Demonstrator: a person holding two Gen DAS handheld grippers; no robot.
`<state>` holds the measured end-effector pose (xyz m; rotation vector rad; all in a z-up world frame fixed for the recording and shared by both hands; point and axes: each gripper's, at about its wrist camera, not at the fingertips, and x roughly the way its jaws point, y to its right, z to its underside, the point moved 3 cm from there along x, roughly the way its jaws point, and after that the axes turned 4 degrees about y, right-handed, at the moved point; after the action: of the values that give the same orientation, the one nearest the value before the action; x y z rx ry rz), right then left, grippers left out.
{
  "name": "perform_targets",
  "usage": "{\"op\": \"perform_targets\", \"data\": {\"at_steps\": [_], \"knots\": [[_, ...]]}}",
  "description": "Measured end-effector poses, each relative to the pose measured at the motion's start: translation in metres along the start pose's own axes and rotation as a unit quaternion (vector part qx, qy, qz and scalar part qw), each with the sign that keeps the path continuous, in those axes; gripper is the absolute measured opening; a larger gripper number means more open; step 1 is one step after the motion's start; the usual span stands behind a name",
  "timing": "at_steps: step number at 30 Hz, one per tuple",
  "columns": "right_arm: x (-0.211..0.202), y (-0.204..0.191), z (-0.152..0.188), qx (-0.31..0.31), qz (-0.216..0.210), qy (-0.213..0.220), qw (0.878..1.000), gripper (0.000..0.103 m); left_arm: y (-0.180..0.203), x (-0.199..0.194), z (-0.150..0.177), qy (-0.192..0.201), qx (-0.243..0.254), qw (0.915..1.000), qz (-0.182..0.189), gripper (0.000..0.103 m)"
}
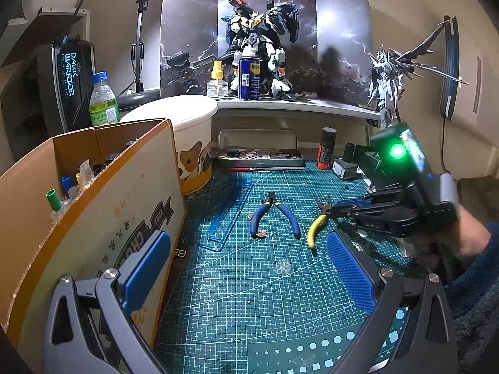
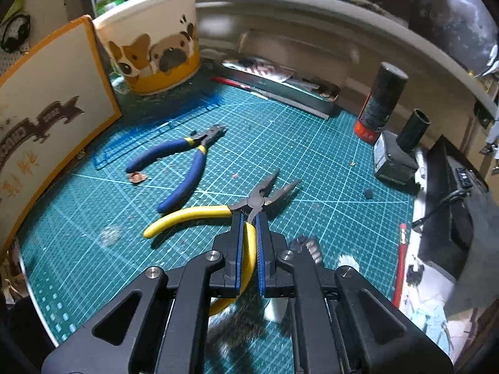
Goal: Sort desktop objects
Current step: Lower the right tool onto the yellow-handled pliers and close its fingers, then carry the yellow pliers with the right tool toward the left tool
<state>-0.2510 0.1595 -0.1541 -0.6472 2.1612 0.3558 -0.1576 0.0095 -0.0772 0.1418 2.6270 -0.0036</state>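
Observation:
Yellow-handled pliers (image 2: 187, 215) lie on the green cutting mat (image 2: 280, 143), nose pointing away. My right gripper (image 2: 249, 218) is shut on one yellow handle just behind the pivot; the other handle sticks out to the left. Seen from the left wrist, that right gripper (image 1: 335, 210) comes in from the right with the yellow pliers (image 1: 315, 227) at its tips. Blue-handled cutters (image 2: 181, 162) lie spread open to the left of them, also seen as blue cutters (image 1: 274, 215) at mid mat. My left gripper (image 1: 246, 265) hovers open above the mat's near part, nothing between its pads.
A cardboard box (image 1: 93, 205) with markers stands at the left, a dog-print bucket (image 2: 156, 50) behind it. A clear blue plastic frame (image 1: 230, 215), a metal tin (image 2: 280, 84), a spray can (image 2: 377, 103) and an ink bottle (image 2: 399, 152) line the mat's edges. Small debris dots the mat.

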Motion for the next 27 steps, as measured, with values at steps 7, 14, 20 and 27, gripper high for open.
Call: {"op": "perform_targets", "data": {"at_steps": [7,14,20,27], "knots": [[-0.041,-0.021,0.011,-0.009,-0.012,0.016,1.0,0.008,-0.001,-0.005,0.002,0.001,0.001,1.0,0.001,0.101],[-0.087,-0.056,0.033,-0.017,-0.025,0.058,0.998,0.008,-0.002,-0.017,-0.003,0.011,0.003,0.9999,0.003,0.101],[-0.113,-0.091,0.052,-0.007,-0.042,0.108,0.993,0.008,-0.001,-0.029,-0.004,0.019,0.006,0.9998,0.003,0.102],[-0.095,-0.116,0.082,0.004,-0.07,0.098,0.993,0.008,-0.002,-0.039,-0.001,0.018,0.007,0.9998,0.006,0.101]]}}
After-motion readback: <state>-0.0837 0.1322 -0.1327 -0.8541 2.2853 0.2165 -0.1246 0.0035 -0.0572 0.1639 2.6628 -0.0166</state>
